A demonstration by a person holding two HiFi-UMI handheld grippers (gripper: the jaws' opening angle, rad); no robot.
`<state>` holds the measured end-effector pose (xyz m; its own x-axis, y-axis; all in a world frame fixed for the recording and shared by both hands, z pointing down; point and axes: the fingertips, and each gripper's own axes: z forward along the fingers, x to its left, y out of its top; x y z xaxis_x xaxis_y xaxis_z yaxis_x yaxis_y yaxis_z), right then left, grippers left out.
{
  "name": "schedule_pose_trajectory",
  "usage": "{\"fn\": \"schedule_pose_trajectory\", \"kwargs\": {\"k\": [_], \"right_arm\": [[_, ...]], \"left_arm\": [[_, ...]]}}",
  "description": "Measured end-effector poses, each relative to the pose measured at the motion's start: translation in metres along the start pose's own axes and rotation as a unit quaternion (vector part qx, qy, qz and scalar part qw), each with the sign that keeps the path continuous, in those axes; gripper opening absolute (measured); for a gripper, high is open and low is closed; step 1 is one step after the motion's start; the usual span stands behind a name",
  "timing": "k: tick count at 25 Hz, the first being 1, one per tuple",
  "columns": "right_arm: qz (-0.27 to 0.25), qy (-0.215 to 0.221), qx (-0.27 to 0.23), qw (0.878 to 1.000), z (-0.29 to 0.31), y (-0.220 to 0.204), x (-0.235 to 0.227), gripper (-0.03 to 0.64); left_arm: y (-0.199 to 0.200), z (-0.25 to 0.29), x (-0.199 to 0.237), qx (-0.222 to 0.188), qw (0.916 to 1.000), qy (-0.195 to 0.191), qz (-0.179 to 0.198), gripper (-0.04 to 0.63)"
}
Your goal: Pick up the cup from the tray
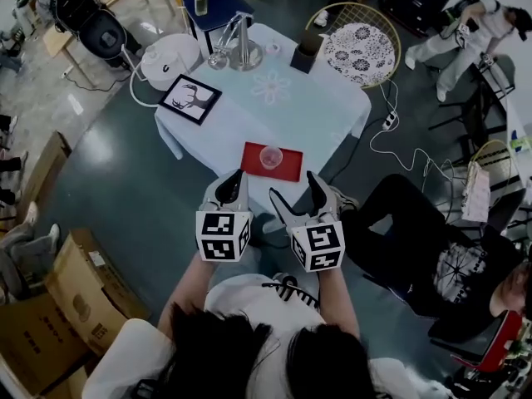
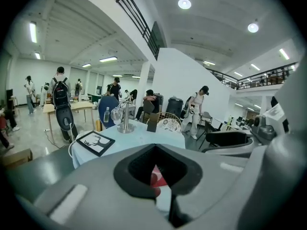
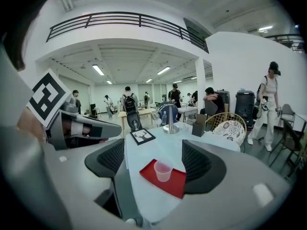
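A clear plastic cup (image 1: 271, 156) stands upright on a red tray (image 1: 287, 169) near the front edge of a table with a pale blue cloth (image 1: 316, 106). My right gripper (image 1: 298, 196) is open and short of the table, and nothing lies between its fingers. In the right gripper view the cup (image 3: 163, 170) and the tray (image 3: 178, 184) appear ahead between the spread jaws of that gripper (image 3: 153, 159). My left gripper (image 1: 231, 188) is shut and empty, just left of the tray's near corner. In the left gripper view only a red sliver of the tray (image 2: 156, 178) shows through the closed jaws (image 2: 155, 147).
On the table are a framed deer picture (image 1: 190, 99), a white appliance (image 1: 170, 56), a metal stand (image 1: 241, 44) and a dark holder (image 1: 307, 52). A wire chair (image 1: 357, 48) stands behind. A seated person (image 1: 432, 239) is at the right, cardboard boxes (image 1: 66, 306) at the left.
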<state>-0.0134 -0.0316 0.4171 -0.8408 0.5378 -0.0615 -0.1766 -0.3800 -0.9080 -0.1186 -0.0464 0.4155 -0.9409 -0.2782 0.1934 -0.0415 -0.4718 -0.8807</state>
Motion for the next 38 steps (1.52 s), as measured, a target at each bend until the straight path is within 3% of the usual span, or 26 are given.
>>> {"fn": "schedule_pose_trajectory", "kwargs": {"k": [4, 10, 22, 28, 33, 38], "right_arm": [[0.046, -0.016, -0.011, 0.999, 0.016, 0.013, -0.009, 0.391], [0.008, -0.008, 0.026, 1.0, 0.049, 0.002, -0.008, 0.41], [0.027, 0.013, 0.093, 0.995, 0.11, -0.049, -0.037, 0.428], [0.007, 0.028, 0.115, 0.993, 0.133, -0.072, -0.037, 0.43], [0.006, 0.03, 0.143, 0.989, 0.154, -0.102, -0.036, 0.439], [0.039, 0.006, 0.156, 0.987, 0.171, -0.118, -0.04, 0.437]], "left_arm": [[0.008, 0.02, 0.006, 0.007, 0.9999, -0.011, 0.006, 0.0], [0.012, 0.042, 0.022, 0.017, 0.9998, -0.008, 0.003, 0.0], [-0.014, 0.093, 0.043, 0.053, 0.9975, 0.018, -0.043, 0.0], [-0.038, 0.12, 0.042, 0.09, 0.9956, 0.027, 0.007, 0.0], [-0.055, 0.137, 0.043, 0.107, 0.9939, 0.028, 0.005, 0.0], [-0.071, 0.144, 0.05, 0.122, 0.9921, 0.028, -0.002, 0.0]]}}
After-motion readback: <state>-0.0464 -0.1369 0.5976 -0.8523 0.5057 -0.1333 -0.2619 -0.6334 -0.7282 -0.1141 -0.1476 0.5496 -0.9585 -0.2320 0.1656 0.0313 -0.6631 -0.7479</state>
